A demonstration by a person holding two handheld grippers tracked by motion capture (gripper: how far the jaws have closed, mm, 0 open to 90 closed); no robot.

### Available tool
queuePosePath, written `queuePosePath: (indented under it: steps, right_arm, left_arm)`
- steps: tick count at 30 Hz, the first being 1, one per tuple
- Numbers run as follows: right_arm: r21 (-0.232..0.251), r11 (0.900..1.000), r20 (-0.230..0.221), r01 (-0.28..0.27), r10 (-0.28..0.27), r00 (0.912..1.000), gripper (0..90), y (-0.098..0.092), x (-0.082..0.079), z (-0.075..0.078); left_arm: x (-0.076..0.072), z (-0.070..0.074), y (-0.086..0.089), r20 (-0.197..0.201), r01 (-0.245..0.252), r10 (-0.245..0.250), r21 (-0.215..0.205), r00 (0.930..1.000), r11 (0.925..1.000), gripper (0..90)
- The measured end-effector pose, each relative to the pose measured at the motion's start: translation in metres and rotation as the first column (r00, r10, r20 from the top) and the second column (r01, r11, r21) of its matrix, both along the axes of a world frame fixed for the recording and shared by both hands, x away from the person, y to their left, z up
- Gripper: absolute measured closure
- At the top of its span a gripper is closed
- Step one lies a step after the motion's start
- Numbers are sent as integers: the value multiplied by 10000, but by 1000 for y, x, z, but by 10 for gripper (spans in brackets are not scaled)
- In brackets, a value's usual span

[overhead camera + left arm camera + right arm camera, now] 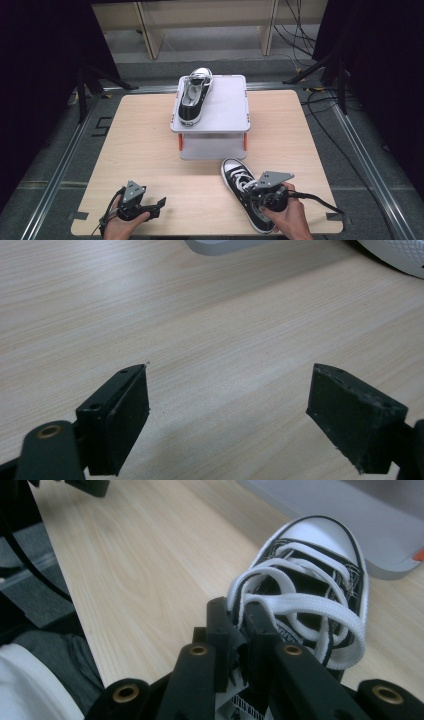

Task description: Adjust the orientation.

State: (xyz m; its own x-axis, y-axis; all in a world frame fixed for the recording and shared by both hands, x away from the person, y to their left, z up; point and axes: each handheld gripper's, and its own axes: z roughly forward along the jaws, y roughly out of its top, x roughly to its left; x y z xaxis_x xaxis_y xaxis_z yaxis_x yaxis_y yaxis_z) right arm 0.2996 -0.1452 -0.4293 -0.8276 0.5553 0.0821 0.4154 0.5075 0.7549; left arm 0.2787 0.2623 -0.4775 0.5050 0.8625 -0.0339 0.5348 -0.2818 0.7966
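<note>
- My right gripper (240,615) is clamping the tongue of a black canvas sneaker (245,197) with looping flat white laces and a rounded rubber toe cap.
- The sneaker is lying on the pale woodgrain tabletop (150,150), just before the grey plastic stand (225,107).
- My left gripper (227,405) is hovering, blocky jaws spread wide, holding nothing.
- A matching sneaker (194,95) is sitting on the stand.

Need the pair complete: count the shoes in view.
2. One shoe lies on top of the grey stand; the other shoe is on the table before it, gripped by the right gripper.
</note>
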Motion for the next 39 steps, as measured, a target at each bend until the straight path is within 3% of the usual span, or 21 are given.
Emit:
queuePosePath:
  steps: [6,7,8,12,15,18,21,25,29,32,33,39]
  right_arm:
    - [141,9999,-307,54,-49,9995,827,0,1,0]
    - [132,9999,-334,10,-6,9994,815,0,1,1]
    - [103,9999,-318,-81,84,9995,792,-1,1,1]
    - [172,9998,-543,-140,149,9984,641,-4,-2,5]
    - [541,9985,-476,69,-43,9989,585,-12,-5,13]
    - [1068,9935,-39,397,-395,9992,571,-24,-6,25]
    - [668,9945,411,806,-835,9957,565,-32,-2,31]
    - [-13,9941,630,1084,-1081,9921,563,-34,0,29]
    - [-418,9916,475,1226,-1206,9916,558,-31,2,24]
    - [-516,9906,603,1264,-1233,9905,558,-29,4,22]
    - [-489,9901,358,1316,-1299,9909,558,-27,3,21]
    - [-838,9881,288,1291,-1271,9915,558,-23,6,15]
  left_arm:
    - [-1,0,-1,-94,-212,211,-122,9997,9997,161]
    - [0,0,0,65,-18,19,-77,10000,10000,161]
    - [-2,1,-1,-161,-303,304,30,9994,9995,161]
    - [-2,0,-1,-5,-194,194,-206,9998,9996,161]
    - [-1,0,0,10,-189,189,-219,9998,9996,161]
    - [-1,1,0,28,-165,166,-149,9999,9998,161]
    - [-1,1,0,-8,-166,166,-117,9999,9998,161]
    - [-1,1,-1,-5,-191,191,-139,9998,9997,161]
    - [-1,1,0,28,-167,168,-166,9999,9997,161]
    - [-1,1,-1,6,-198,198,-167,9998,9997,161]
    - [-1,1,-1,-5,-210,210,-162,9998,9996,161]
    - [0,1,-1,19,-203,204,-167,9998,9997,161]
